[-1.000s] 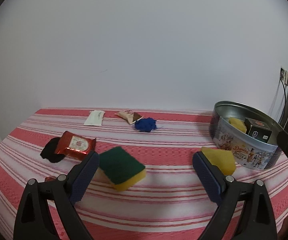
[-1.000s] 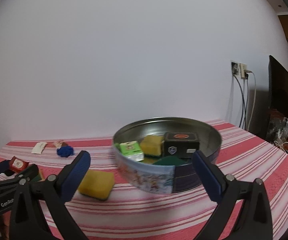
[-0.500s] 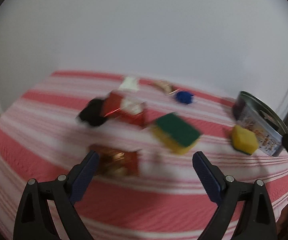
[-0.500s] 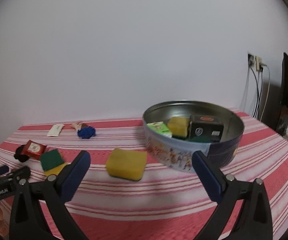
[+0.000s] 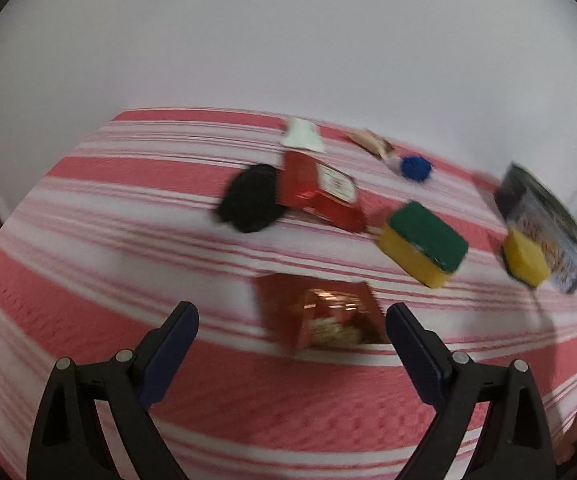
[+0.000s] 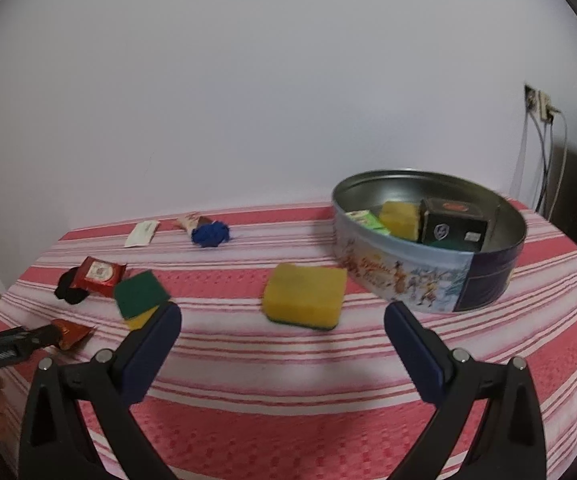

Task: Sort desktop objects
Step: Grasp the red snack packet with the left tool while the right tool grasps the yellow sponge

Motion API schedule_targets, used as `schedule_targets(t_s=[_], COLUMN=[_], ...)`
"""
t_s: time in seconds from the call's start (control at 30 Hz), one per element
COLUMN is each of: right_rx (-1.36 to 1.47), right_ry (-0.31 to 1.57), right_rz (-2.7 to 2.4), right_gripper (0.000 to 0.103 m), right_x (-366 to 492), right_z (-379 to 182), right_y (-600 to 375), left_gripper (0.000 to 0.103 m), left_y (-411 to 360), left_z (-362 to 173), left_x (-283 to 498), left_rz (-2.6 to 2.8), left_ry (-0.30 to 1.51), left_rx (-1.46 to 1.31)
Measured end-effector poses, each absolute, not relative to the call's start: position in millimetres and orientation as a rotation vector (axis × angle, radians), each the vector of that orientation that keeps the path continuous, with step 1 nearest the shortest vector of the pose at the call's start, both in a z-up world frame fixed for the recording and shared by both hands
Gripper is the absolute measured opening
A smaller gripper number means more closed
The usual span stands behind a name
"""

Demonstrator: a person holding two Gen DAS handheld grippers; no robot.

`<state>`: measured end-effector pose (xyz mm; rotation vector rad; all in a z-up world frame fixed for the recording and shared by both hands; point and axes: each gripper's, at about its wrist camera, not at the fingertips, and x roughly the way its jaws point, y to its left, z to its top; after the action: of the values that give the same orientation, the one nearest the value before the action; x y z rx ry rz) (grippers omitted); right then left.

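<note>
Since the earlier frame the left gripper (image 5: pixel 290 320) has swung from the green-topped sponge (image 5: pixel 424 244) toward a red snack packet (image 5: pixel 320 318), fingers released and empty. Left view: packet lies between the fingers, crowding the right one; closing now risks pinching a foil corner and letting it slip. Motion blur hides its print.

Right view: right gripper (image 6: pixel 282 320) hangs empty and spread before the yellow sponge (image 6: pixel 304 296), just beside the tin (image 6: pixel 484 276). Tin contents partly hidden behind its wall.
</note>
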<state>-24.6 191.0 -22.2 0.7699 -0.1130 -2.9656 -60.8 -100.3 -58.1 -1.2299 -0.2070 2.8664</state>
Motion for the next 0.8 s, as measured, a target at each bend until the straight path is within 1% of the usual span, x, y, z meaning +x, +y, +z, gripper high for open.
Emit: schedule_targets(t_s=[0.03,0.1,0.23,0.33,0.4,0.5,0.63,0.67,0.8], right_rx=[0.770,0.775,0.820,0.892,0.955,1.061,1.139,1.166,1.295], right_ry=[-0.113,-0.110,-0.108,-0.194,-0.288,-0.341,-0.312,-0.296,-0.254], right_rz=[-2.962,-2.954,-2.941,-2.897,-2.873,-2.862,-2.856,-2.850,-2.854], right_gripper=[0.103,0.103,0.103,0.103,0.103,0.103,0.103,0.103,0.103], right_x=[-24,-24,-29,-39,-46,-61,-84,-91,-113], right_z=[-23,-23,-25,-32,-38,-47,-51,-53,-64], right_y=[190,188,187,196,208,219,222,220,215], left_gripper=[0.096,0.096,0.097,0.097,0.097,0.093,0.078,0.076,0.076], left_y=[-93,-91,-82,-80,-83,-85,-85,-86,-85], left_z=[-62,-67,-69,-69,-67,-65,-62,-62,-61], left_x=[-69,-79,-89,-87,-86,-85,-84,-83,-83], left_rz=[2.858,2.838,2.833,2.835,2.816,2.809,2.801,2.801,2.800], left_ry=[-0.160,-0.149,-0.100,-0.067,-0.106,-0.139,-0.138,-0.148,-0.152], left_rx=[-1.282,-1.345,-1.378,-1.392,-1.364,-1.343,-1.318,-1.311,-1.311])
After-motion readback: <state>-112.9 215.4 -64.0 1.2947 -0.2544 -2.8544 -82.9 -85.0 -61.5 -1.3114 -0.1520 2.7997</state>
